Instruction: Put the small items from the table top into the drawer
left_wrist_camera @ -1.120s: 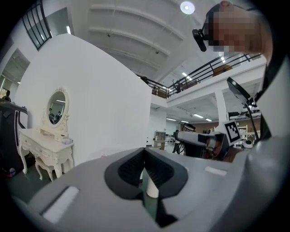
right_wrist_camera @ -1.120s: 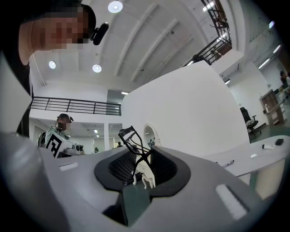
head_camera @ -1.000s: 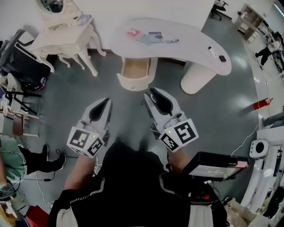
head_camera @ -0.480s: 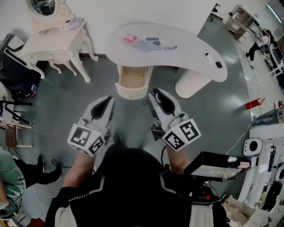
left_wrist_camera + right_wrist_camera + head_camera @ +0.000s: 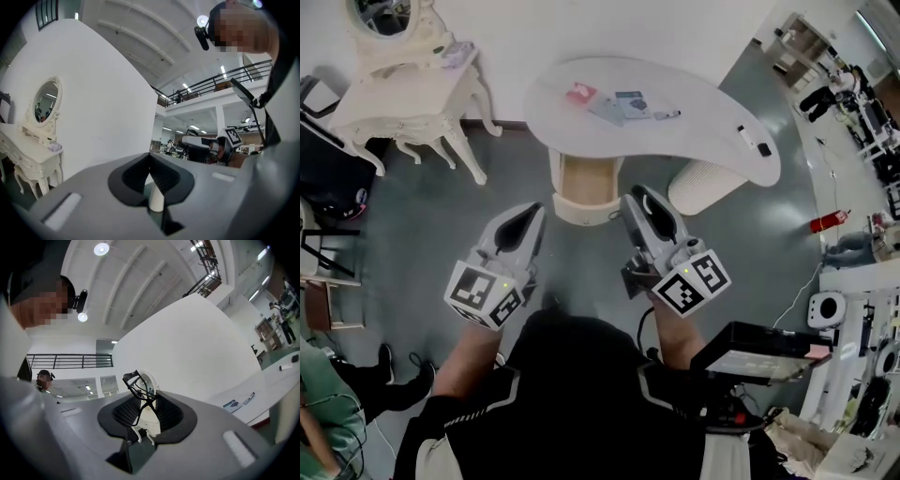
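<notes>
Holding what looks like an eyelash curler (image 5: 139, 385) in the right gripper (image 5: 637, 200). Jaws are about half closed, pads clamped on its white handle end, with the black wire loop sticking up past the tips. Left gripper (image 5: 528, 215) tips meet. A white ribbed bit shows in the gap behind them; can't tell if it's gripped or just something beyond.

The open drawer (image 5: 581, 212) is ahead and slightly left of the right gripper, near but not under it. Its long axis runs away along the pointing direction. The right gripper is the nearer one; the left sits further off on the other side.

My read: carry forward-left over the drawer, then let go. More items lie on the table (image 5: 703, 127) beyond the drawer, among them a red card (image 5: 580, 93) and a pen (image 5: 666, 114).
</notes>
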A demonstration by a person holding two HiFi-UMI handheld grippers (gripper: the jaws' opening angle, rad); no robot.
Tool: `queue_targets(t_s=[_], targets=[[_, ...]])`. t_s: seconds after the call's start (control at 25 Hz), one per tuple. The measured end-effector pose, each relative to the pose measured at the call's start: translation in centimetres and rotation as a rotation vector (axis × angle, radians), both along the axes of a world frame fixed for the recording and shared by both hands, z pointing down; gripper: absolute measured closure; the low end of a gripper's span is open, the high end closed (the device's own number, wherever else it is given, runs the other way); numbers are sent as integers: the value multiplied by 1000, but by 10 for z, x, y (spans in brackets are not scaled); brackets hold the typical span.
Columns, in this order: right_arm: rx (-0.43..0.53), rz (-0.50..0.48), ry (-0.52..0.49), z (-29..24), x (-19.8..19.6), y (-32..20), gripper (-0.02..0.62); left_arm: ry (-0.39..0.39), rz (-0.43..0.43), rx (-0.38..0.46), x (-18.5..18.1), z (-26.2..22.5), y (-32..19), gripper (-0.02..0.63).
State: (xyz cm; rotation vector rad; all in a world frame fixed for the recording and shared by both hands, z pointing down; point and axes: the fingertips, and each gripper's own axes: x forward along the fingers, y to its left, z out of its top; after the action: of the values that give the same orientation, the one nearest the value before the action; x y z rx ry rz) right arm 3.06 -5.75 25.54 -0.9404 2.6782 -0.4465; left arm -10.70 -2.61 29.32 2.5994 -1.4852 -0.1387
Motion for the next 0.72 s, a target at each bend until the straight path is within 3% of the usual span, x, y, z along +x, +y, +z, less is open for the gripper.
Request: queue_targets(t_s=[0.36, 0.72], targets=[[10, 23, 25, -8, -34, -17, 497, 27, 59, -24, -37, 15, -19, 607], [34, -1, 85, -4, -34, -48, 495, 48, 83, -37, -27, 22, -46, 607]])
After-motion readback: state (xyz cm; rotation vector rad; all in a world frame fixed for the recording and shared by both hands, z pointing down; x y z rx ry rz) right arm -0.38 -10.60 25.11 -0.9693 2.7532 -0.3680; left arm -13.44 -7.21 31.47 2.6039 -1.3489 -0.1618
